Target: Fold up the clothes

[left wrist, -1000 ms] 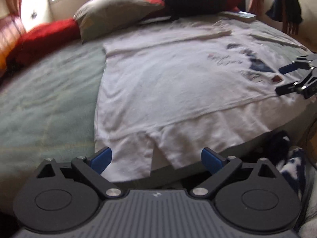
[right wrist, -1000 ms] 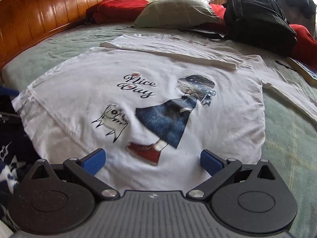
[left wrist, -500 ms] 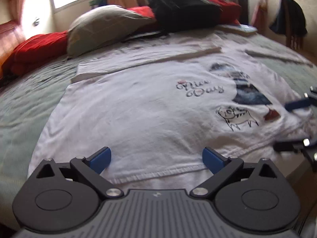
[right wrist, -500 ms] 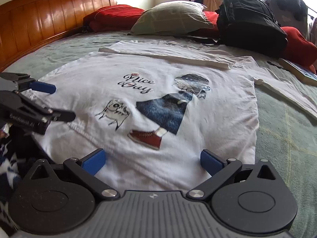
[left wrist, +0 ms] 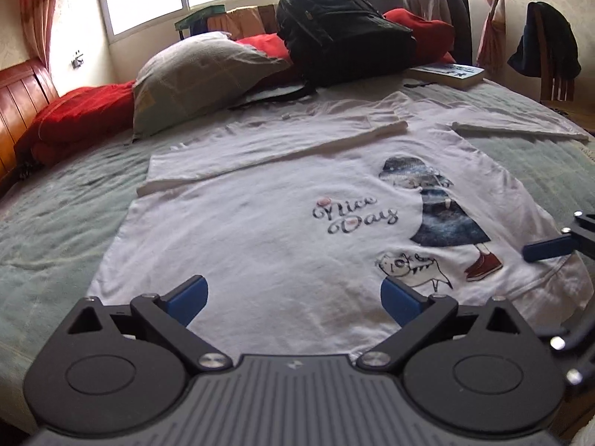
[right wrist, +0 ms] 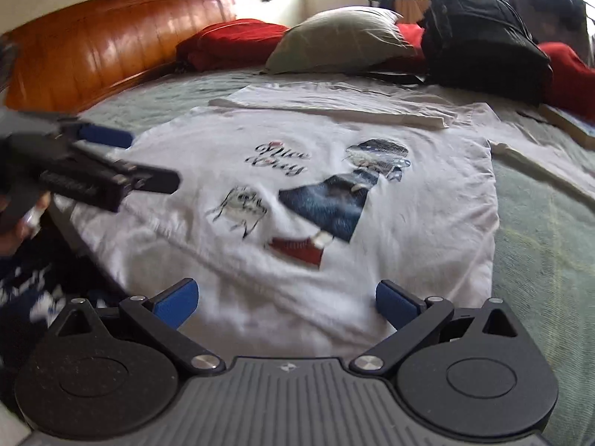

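Two grippers hover over one white cotton T-shirt [left wrist: 267,223] with a printed "Nice Day" girl-and-cat picture, spread flat on a bed [left wrist: 55,200] covered by a pale green blanket. The left gripper [left wrist: 293,297] has its jaws wide apart with nothing between them, and the shirt's near hem lies just beyond the blue pads at 12 o'clock. The right gripper [right wrist: 284,299] also has its jaws spread wide and empty, above the shirt's bottom edge, with the red printed shoe at 12 o'clock just past the pads.

One sleeve is folded across the shirt's upper part, seen in both views. In the left wrist view the right gripper shows at 3 o'clock, its blue pad over the shirt's corner. That view alone shows a paperback book [left wrist: 446,72] and a wooden chair draped with dark clothing [left wrist: 546,48] at 2 o'clock. The right wrist view alone shows the glossy orange wooden headboard [right wrist: 104,48] at 10 o'clock and the left gripper at 9 o'clock, blurred, held in a hand [right wrist: 15,230]. A black backpack [left wrist: 342,33], a grey-green pillow [left wrist: 200,74] and red cushions [left wrist: 81,111] lie at the bed's far end.
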Motion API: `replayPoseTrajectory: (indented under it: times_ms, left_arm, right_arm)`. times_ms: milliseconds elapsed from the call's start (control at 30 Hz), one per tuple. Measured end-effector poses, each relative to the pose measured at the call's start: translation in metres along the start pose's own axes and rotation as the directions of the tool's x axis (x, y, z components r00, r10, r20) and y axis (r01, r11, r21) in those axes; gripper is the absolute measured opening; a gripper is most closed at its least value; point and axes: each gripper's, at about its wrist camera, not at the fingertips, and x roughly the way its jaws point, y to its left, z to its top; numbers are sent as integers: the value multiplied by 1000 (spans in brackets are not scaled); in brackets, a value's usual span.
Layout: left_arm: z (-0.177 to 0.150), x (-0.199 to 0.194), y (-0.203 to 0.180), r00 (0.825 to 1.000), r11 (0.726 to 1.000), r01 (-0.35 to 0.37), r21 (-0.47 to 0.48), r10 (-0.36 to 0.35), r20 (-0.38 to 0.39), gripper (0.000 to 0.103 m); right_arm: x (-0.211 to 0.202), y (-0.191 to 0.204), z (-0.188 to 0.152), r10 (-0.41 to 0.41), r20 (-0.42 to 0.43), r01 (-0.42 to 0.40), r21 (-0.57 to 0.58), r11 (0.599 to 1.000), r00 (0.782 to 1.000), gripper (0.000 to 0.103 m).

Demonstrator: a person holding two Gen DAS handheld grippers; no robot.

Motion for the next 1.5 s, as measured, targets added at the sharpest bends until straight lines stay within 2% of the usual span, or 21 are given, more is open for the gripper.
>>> replayPoseTrajectory:
  times_ms: [100, 167, 233, 367, 500, 567, 667, 733, 800, 933, 1000, 1067, 1100, 1233, 1267, 1333, 1433, 1500]
  left_arm:
    - [-12, 17, -6, 998, 999, -5, -47, 2, -62, 99]
    - [-15, 15, -6, 999, 996, -16, -83, 11, -53, 99]
    - [-12, 7, -8, 999, 997, -15, -79, 12, -35, 99]
    - [-9, -6, -10, 998, 997, -60, -57, 61, 6, 99]
    - [-16, 4, -7, 999, 994, -28, -101, 25, -30, 99]
    - [-20, 10, -9, 999, 992, -36, -121, 31, -45, 99]
    - [-18, 1, -18, 1000, 995, -28, -98, 27, -12, 99]
    - [-14, -7, -25, 1000, 997, -11, -77, 12, 22, 99]
    - [-10, -15, -33, 999, 998, 11, -55, -9, 51, 99]
    - [-5, -24, -48, 995, 998, 56, -3, -56, 80, 99]
    - [-3, -28, -54, 993, 997, 71, 20, -72, 94, 99]
    - [-1, -31, -59, 991, 996, 81, 38, -85, 106, 99]
    - [0, -32, -61, 990, 996, 81, 43, -86, 109, 99]
    - [1, -31, -67, 989, 995, 84, 58, -90, 113, 99]
    - [1, -30, -68, 990, 995, 84, 60, -90, 109, 99]
    - [2, -28, -69, 991, 995, 79, 62, -85, 105, 99]
    - [3, -27, -69, 991, 995, 82, 52, -87, 102, 99]
    - [3, -26, -70, 992, 996, 76, 54, -81, 96, 99]
  right_arm:
    - [-16, -9, -2, 38, 16, -38, 43, 998, 999, 103]
    - [-22, -19, 5, 72, 43, -75, 92, 993, 997, 103]
    - [-23, -26, 12, 95, 75, -103, 125, 987, 993, 103]
    - [-9, -28, 13, 129, 60, -136, 148, 980, 990, 103]
    - [-4, -31, 0, 148, 49, -153, 142, 978, 988, 103]
    - [-13, -34, -4, 157, 52, -162, 138, 977, 986, 103]
    - [-35, -59, -3, 161, 97, -178, 206, 962, 982, 103]
    - [-52, -89, -2, 131, 152, -169, 278, 945, 980, 103]
    - [-67, -126, -2, 75, 193, -142, 363, 921, 978, 103]
    - [-91, -209, -3, -97, 226, -38, 525, 850, 969, 103]
    - [-102, -251, -5, -189, 234, 13, 596, 803, 954, 103]
    - [-115, -290, -10, -278, 259, 35, 671, 741, 925, 103]
    - [-118, -309, -13, -302, 271, 23, 709, 704, 914, 103]
    - [-115, -371, -27, -328, 296, -56, 813, 580, 897, 103]
    - [-109, -382, -30, -314, 299, -77, 824, 562, 901, 103]
    - [-98, -398, -36, -321, 262, -67, 858, 509, 910, 103]
    - [-78, -409, -40, -330, 242, -44, 859, 510, 912, 103]
    - [-72, -407, -38, -366, 269, -24, 832, 554, 891, 103]
